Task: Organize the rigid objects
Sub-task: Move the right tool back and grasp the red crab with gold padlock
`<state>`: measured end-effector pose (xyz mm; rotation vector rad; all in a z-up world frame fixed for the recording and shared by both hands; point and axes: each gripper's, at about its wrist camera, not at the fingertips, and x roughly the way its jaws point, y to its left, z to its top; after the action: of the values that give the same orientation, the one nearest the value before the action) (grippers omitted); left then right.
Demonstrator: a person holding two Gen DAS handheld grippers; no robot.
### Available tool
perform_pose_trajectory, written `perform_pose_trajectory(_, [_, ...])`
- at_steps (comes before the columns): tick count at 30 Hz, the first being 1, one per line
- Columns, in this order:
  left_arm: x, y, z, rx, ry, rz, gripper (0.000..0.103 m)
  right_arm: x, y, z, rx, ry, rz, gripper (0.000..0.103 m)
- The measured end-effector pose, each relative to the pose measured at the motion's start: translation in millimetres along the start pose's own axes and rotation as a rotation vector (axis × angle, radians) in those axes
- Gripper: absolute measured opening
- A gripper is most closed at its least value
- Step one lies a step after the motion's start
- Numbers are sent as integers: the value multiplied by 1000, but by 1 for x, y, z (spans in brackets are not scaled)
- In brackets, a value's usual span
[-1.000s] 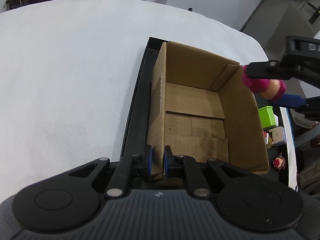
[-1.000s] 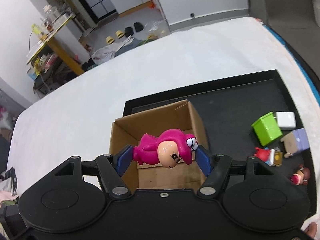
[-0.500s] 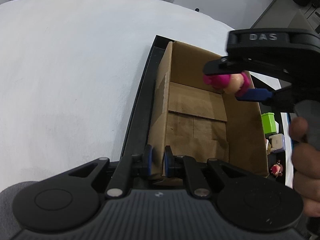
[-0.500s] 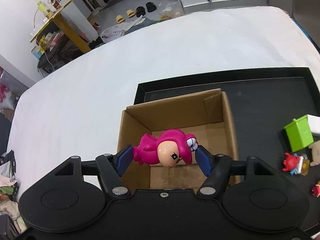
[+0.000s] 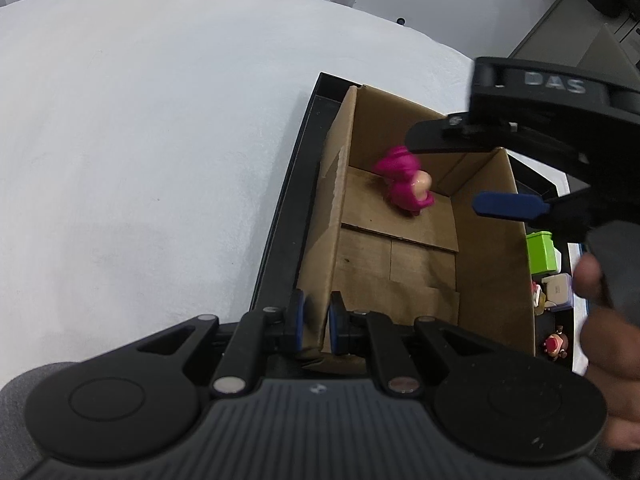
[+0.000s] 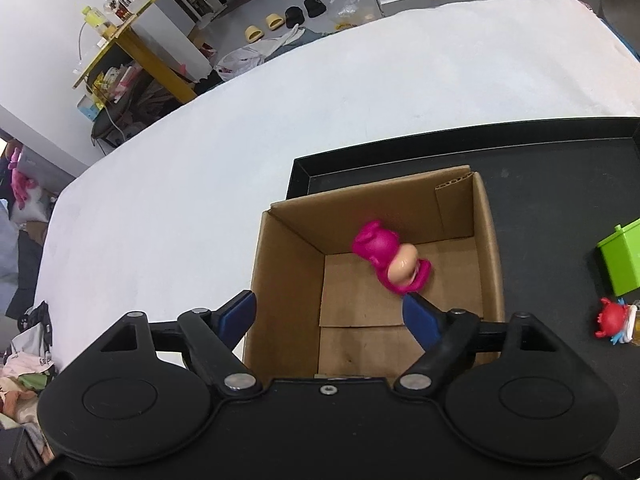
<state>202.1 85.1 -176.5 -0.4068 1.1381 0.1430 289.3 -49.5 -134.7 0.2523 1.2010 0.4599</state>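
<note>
Right gripper point(image 6: 330, 312) spread wide and empty above the cardboard box point(image 6: 288, 280), pink toy figure point(image 6: 390, 258) blurred inside near the far wall, just ahead of the right fingertip; left gripper point(image 5: 314, 326) clamped on the box's near-left wall; remaining toys on the black tray point(image 6: 560, 184), rightward, nearer the right hand.

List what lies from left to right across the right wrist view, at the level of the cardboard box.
White table → cardboard box → pink figure → black tray → green cube.
</note>
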Motion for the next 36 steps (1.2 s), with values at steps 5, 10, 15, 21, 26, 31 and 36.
perform_pose_trajectory(5, [-1, -3, 0, 4, 0, 9, 11, -22, -1, -2, -12, -25, 16, 86])
perform_pose_trajectory(10, [-2, -5, -1, 3, -1, 16, 11, -44, -2, -1, -36, -46, 13, 89])
perform_pose_trajectory(15, [-3, -5, 0, 7, 0, 29, 11, -62, -7, -2, -65, -63, -12, 93])
perform_pose_trajectory(21, [-3, -6, 2, 13, 5, 44, 11, -83, -13, -6, -129, -85, -76, 97])
perform_pose_trajectory(26, [-2, -10, 4, 25, 11, 55, 11, -99, -28, -9, -157, -98, -95, 100])
perform_pose_trajectory(31, [0, -13, 5, 28, 12, 70, 11, -111, -46, -12, -175, -99, -88, 100])
perform_pose_trajectory(36, [0, -16, 4, 38, 11, 79, 11, -120, -68, -15, -187, -96, -81, 100])
